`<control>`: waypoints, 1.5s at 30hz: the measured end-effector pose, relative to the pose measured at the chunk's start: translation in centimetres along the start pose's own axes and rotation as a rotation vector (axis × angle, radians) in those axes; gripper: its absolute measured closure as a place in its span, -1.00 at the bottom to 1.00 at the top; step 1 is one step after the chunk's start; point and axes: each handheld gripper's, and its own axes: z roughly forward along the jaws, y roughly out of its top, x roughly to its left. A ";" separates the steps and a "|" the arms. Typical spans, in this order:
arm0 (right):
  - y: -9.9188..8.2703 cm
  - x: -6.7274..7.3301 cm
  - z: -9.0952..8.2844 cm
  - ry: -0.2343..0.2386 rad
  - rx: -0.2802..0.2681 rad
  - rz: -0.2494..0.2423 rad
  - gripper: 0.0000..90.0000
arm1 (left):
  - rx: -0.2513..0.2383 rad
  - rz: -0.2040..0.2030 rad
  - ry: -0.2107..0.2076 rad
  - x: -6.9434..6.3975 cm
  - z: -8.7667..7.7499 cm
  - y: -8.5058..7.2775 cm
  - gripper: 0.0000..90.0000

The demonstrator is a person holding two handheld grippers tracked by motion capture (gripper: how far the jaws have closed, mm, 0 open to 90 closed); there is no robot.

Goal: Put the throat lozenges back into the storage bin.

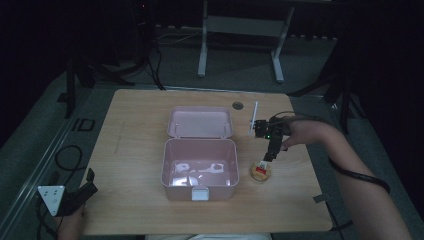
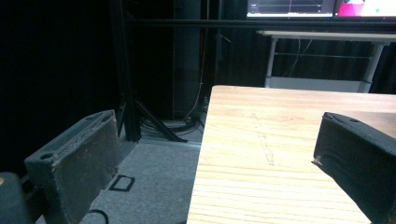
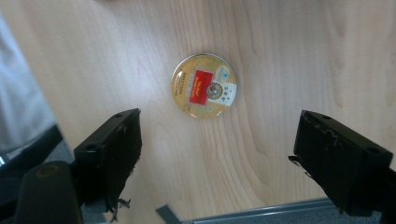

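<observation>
Black jaws of the right gripper (image 3: 215,154) stand wide apart with nothing between them, pointing down at the table (image 3: 280,56). Past them lies a round gold tin (image 3: 204,85) with a red label, flat on the wood and touched by neither jaw. In the high view the right gripper (image 1: 267,156) hangs just above the tin (image 1: 260,171), held by the right hand (image 1: 300,132), whose forearm comes in from the lower right. The tin sits just beside the right wall of a pink box (image 1: 200,167), which stands open near the middle of the table (image 1: 135,130). Its lid (image 1: 200,121) is swung back and lies flat behind it. A white latch shows on the box's front wall, and light glints off its floor. A thin white stick (image 1: 254,118) lies behind the gripper, near a small dark hole in the tabletop.

The left gripper (image 1: 82,192) rests at the table's near left corner, well apart from the box, a grey three-cornered plate on top. In its own view the left gripper (image 2: 210,172) is also spread wide and holds nothing; one jaw hangs over the grey floor, the other over the wood. Beyond stand a dark frame and a white-legged desk with lit screens.
</observation>
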 end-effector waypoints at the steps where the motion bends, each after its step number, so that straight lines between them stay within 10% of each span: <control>1: 0.0 0.0 0.0 0.000 0.000 0.000 -0.67 | 0.000 0.000 0.000 0.0 0.0 0.0 -0.98; 12: 0.0 -0.3 9.2 0.066 0.021 0.030 -0.68 | 0.002 0.000 -0.002 0.0 0.0 0.0 -0.98; 19: -0.4 -0.7 12.1 0.074 0.034 0.048 -0.70 | 0.003 0.001 -0.002 0.0 0.0 0.0 -0.98; 35: -0.1 -0.6 13.6 0.080 0.060 0.039 -0.56 | 0.004 0.000 -0.003 0.0 0.0 0.0 -0.98; 45: -0.2 -0.1 8.3 0.083 0.059 0.007 -0.55 | 0.005 0.000 -0.002 0.0 0.0 0.0 -0.98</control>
